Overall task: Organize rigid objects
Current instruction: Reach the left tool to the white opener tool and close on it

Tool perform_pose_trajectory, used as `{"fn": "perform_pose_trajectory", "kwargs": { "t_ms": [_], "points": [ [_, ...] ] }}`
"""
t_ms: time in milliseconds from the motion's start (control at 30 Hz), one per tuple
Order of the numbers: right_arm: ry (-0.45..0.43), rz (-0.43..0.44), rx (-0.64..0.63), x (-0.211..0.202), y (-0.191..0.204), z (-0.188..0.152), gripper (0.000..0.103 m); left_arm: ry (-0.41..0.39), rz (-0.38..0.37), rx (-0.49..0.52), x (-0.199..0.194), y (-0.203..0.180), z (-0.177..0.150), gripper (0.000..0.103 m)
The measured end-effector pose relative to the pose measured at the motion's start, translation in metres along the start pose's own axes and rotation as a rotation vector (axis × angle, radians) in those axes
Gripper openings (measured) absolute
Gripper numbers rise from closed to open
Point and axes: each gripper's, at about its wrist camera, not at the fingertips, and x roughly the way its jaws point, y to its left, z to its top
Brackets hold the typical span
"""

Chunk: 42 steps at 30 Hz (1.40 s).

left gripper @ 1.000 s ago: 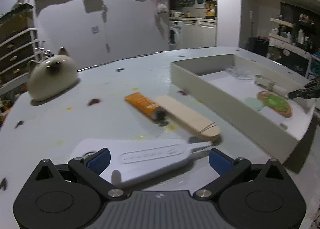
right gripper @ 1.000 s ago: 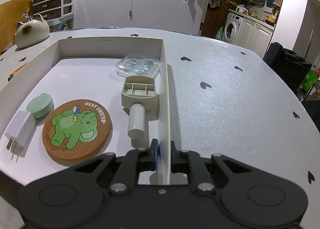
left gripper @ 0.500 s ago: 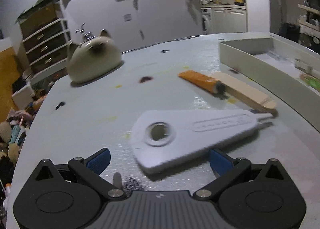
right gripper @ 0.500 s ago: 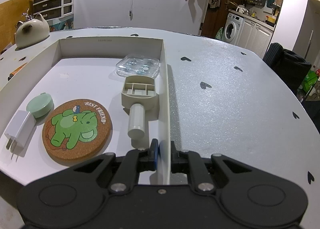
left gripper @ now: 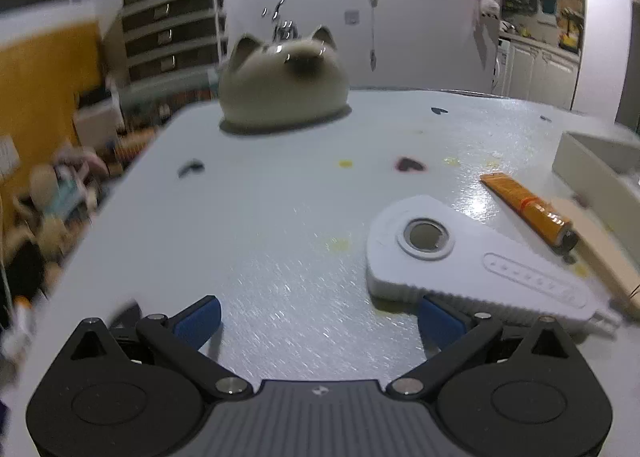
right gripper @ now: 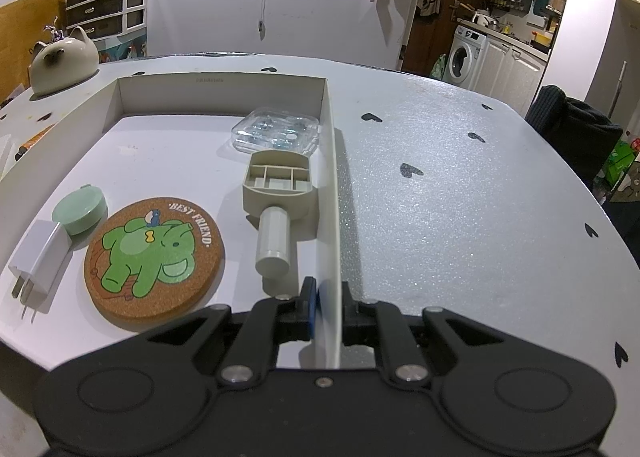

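My left gripper (left gripper: 318, 319) is open and empty, low over the table. A flat white plastic tool (left gripper: 476, 261) lies just right of it, touching its right fingertip (left gripper: 438, 321). Beyond lie an orange tube (left gripper: 528, 207) and a wooden stick (left gripper: 600, 249). My right gripper (right gripper: 326, 307) is shut on the right wall of the shallow white box (right gripper: 332, 185). Inside the box lie a cork coaster (right gripper: 154, 257), a green round case (right gripper: 80, 211), a white plug adapter (right gripper: 40, 259), a beige holder with a cylinder (right gripper: 276, 193) and a clear case (right gripper: 276, 129).
A ceramic cat figure (left gripper: 282, 83) stands at the table's far left; it also shows in the right wrist view (right gripper: 62, 57). The table's left edge (left gripper: 132, 161) drops to a cluttered floor. The box corner (left gripper: 588, 155) is at the right.
My left gripper has swung left: the white tool, once between its fingers, now lies to the right, and the cat figure has come to the middle. The right gripper has not moved.
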Motion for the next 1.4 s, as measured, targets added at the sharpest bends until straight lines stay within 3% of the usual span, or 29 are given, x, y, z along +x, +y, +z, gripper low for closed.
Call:
{"fn": "perform_pose_trajectory", "kwargs": {
  "t_ms": [267, 400, 500, 633, 800, 1000, 1400],
  "points": [
    [0.001, -0.002, -0.002, 0.0, 0.0, 0.0, 0.012, 0.013, -0.208, 0.002, -0.018, -0.041, -0.005, 0.103],
    [0.001, 0.0, -0.001, 0.0, 0.0, 0.0, 0.012, 0.022, -0.235, 0.001, -0.017, -0.068, -0.005, 0.103],
    [0.001, 0.0, -0.003, 0.0, 0.0, 0.0, 0.012, 0.018, -0.208, -0.037, -0.012, -0.081, -0.001, 0.103],
    [-0.001, 0.003, -0.001, 0.0, 0.0, 0.0, 0.012, 0.022, -0.112, -0.069, -0.003, -0.098, 0.007, 0.103],
    [-0.004, 0.004, -0.001, 0.001, 0.0, 0.0, 0.012, 0.008, 0.028, -0.012, 0.011, -0.122, 0.011, 0.103],
    [-0.005, 0.007, -0.002, 0.0, 0.0, -0.001, 0.012, -0.013, 0.033, -0.028, 0.015, -0.113, 0.013, 0.103],
    [-0.015, 0.015, 0.002, -0.001, -0.002, -0.002, 0.012, -0.008, 0.091, -0.09, -0.004, -0.057, -0.002, 0.103]
  ]
}}
